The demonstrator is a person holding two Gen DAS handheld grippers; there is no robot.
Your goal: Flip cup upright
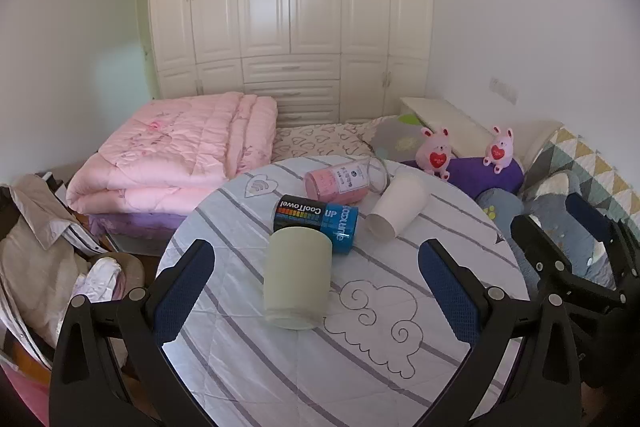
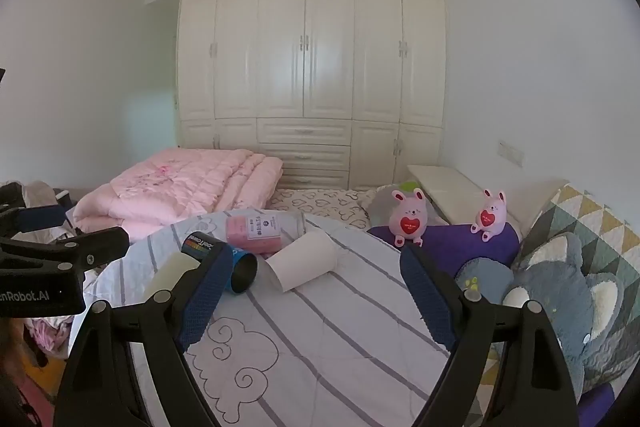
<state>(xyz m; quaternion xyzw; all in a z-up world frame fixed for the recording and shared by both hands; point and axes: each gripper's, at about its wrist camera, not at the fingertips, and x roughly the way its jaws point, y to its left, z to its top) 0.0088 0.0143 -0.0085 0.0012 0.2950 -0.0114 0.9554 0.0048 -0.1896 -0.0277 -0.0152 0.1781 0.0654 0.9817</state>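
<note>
A pale green cup (image 1: 298,279) lies on its side on the round striped table (image 1: 400,367), between the open fingers of my left gripper (image 1: 316,271). In the right wrist view the green cup (image 2: 170,273) is partly hidden behind my left finger. A white paper cup (image 1: 398,207) also lies on its side further back; it also shows in the right wrist view (image 2: 306,261), ahead of my open, empty right gripper (image 2: 316,291). My right gripper shows at the right edge of the left wrist view (image 1: 568,255).
A black-and-blue CoolTowel can (image 1: 316,221) and a clear tube with a pink towel (image 1: 344,181) lie behind the cups. A folded pink quilt (image 1: 176,155), plush toys (image 1: 436,153), cushions and a wardrobe (image 1: 292,7) stand beyond the table. Clothes (image 1: 40,259) pile at left.
</note>
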